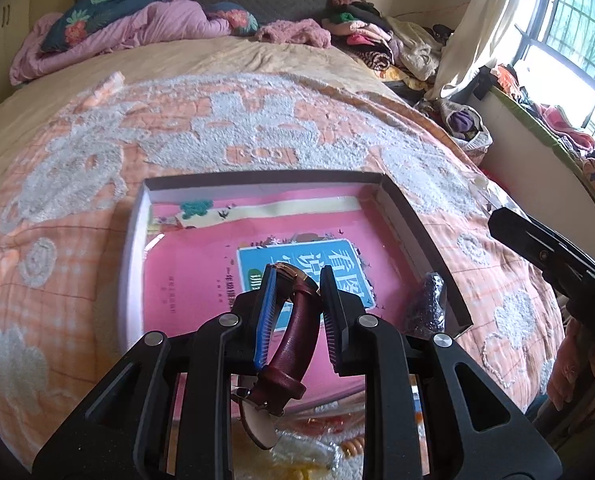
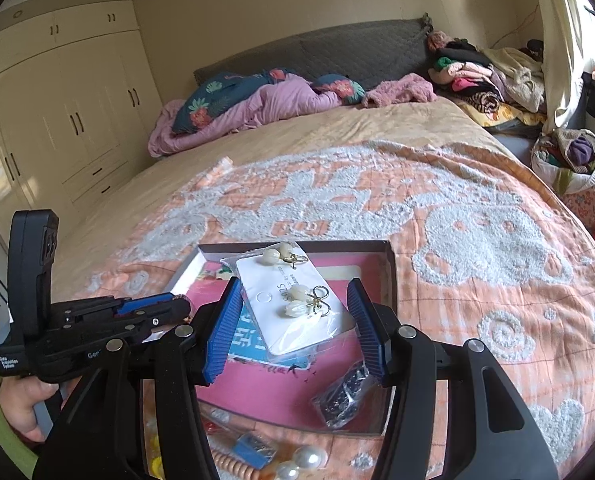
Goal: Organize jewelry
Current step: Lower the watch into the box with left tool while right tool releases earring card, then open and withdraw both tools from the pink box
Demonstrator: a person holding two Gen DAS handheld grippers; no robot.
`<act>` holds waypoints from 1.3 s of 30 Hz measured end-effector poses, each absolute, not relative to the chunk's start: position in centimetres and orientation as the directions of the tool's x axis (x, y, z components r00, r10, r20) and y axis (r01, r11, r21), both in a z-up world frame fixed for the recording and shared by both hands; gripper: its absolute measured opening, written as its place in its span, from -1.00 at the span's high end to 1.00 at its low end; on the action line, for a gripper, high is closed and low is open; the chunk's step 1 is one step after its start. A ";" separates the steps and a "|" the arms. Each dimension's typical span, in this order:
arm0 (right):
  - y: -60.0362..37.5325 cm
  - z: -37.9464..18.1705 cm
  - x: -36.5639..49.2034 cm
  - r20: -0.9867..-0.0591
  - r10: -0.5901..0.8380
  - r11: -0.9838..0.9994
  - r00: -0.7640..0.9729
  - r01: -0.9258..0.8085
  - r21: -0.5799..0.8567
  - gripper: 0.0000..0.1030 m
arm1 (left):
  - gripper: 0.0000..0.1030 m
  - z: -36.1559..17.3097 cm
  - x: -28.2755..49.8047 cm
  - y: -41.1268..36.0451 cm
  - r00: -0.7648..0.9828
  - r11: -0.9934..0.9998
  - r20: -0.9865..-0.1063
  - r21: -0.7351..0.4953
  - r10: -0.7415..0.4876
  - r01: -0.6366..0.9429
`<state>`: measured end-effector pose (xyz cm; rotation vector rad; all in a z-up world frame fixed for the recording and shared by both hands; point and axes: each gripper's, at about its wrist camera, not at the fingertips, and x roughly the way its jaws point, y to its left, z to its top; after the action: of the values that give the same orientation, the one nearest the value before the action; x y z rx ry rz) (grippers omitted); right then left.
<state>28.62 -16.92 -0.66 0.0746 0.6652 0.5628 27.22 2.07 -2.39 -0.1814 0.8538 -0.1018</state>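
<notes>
A shallow open box (image 1: 421, 232) with a pink book in its bottom lies on the bed. My left gripper (image 1: 297, 300) is shut on a maroon leather-strap watch (image 1: 297, 332) and holds it above the box. In the right wrist view the box (image 2: 391, 276) sits ahead. My right gripper (image 2: 297, 320) has wide-spread jaws; a clear bag with pearl earrings on a white card (image 2: 297, 308) sits between them, touching the left finger (image 2: 223, 328). A small bag of dark beads (image 2: 343, 394) lies in the box's near right corner and also shows in the left wrist view (image 1: 427, 304).
Loose jewelry lies on the bed before the box: large pearls (image 2: 307, 458), a peach bead string (image 2: 233, 462), a small blue packet (image 2: 253, 446). The orange-and-white quilt (image 2: 477, 240) covers the bed. Pillows and clothes pile at the headboard. The left gripper's body (image 2: 77, 320) is at left.
</notes>
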 end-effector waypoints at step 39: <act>-18.2 -6.4 30.5 -0.627 0.496 0.865 0.601 -0.406 0.295 -0.60 | -0.38 -4.0 27.5 2.8 0.638 0.983 -0.766 -0.165 -0.080 -0.076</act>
<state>30.51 -18.22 -6.36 0.1262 0.7643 0.5243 27.49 2.81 -3.96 -0.1889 0.8799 -0.0025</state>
